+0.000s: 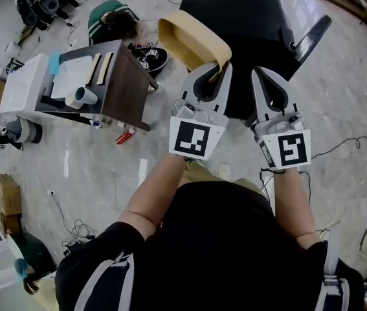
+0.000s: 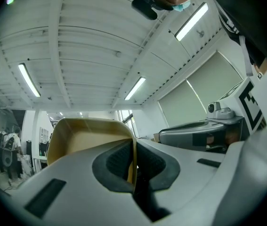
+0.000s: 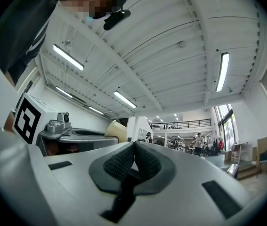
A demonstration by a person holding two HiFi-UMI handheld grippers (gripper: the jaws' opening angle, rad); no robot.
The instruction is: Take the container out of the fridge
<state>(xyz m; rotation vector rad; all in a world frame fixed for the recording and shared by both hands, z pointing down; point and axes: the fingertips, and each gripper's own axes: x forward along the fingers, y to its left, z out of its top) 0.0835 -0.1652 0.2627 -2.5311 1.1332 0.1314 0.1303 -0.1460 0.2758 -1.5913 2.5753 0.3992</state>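
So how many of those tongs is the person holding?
2. The left tongs are at the middle of the head view, shut on the wall of a tan container. The right tongs are just to their right, shut and empty. None seem hidden.

A brown table (image 1: 130,89) bears papers (image 1: 73,76) and a white cup (image 1: 85,96) (on its side) — a small red item (image 1: 125,136) lies on the floor (image 1: 92,167) beside it, cables (image 1: 76,229) well apart.
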